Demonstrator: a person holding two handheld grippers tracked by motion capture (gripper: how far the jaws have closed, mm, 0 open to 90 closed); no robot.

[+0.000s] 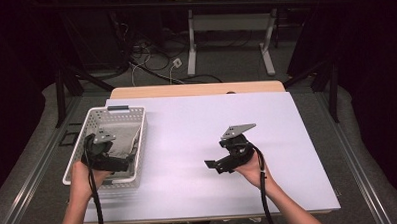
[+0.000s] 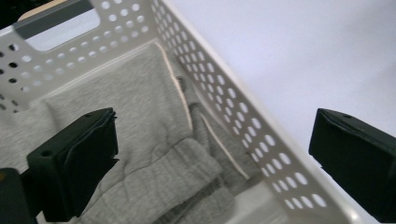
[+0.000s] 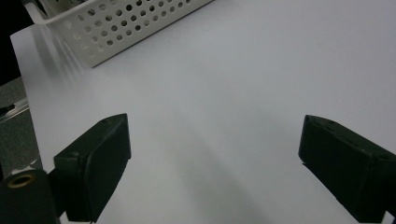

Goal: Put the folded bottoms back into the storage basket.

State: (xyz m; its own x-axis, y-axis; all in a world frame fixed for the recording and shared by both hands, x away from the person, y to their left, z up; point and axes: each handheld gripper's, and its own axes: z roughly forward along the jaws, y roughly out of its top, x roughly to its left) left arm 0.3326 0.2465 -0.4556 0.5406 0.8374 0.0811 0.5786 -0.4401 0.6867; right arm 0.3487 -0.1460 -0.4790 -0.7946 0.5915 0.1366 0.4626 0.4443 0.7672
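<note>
A white perforated basket (image 1: pixel 142 144) stands at the left of the white table top (image 1: pixel 197 122), with a grey folded garment (image 1: pixel 126 137) lying inside. My left gripper (image 1: pixel 109 157) hovers over the basket's near end, open and holding nothing. In the left gripper view the gripper (image 2: pixel 212 126) spans the basket's side wall (image 2: pixel 243 126): one jaw is above the grey garment (image 2: pixel 140 140), the other above bare table outside. My right gripper (image 1: pixel 217 165) is open over the table's middle right; in the right gripper view its jaws (image 3: pixel 215 130) stand wide with nothing between them.
The basket (image 3: pixel 121 28) lies far up and left in the right gripper view. A wooden strip (image 1: pixel 195 89) borders the table's far edge. Beyond it are cables on the floor (image 1: pixel 150 63) and a second desk's white legs (image 1: pixel 191 47).
</note>
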